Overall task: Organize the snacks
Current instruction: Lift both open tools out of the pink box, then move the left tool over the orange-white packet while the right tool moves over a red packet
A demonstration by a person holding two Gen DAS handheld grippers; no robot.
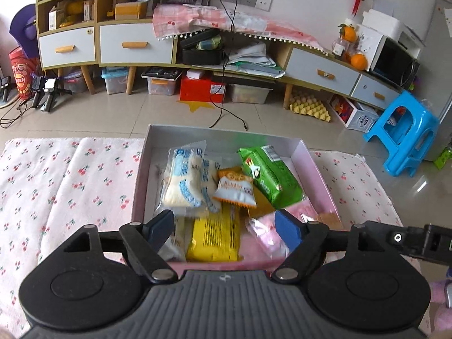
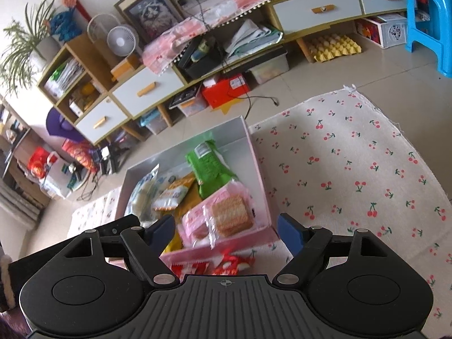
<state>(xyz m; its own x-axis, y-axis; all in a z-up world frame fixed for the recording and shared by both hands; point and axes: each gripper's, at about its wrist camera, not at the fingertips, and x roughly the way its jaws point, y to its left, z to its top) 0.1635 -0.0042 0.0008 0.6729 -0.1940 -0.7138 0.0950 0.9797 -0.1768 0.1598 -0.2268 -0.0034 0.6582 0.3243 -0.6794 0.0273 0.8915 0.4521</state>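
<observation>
Left wrist view, left to right inside the pink box [image 1: 316, 169] at centre frame: a blue-and-white packet [image 1: 183, 180], an orange packet [image 1: 236, 189], a green packet [image 1: 268, 175], with a yellow packet [image 1: 213, 234] lower down. The left gripper [image 1: 226, 226] hangs over them, fingers apart and empty. In the right wrist view, the right gripper [image 2: 226, 230] is spread and empty too. Most snacks look boxed; a red packet [image 2: 226, 265] at lower centre lies outside, on the cherry-print cloth [image 2: 353, 169], seemingly the one left.
</observation>
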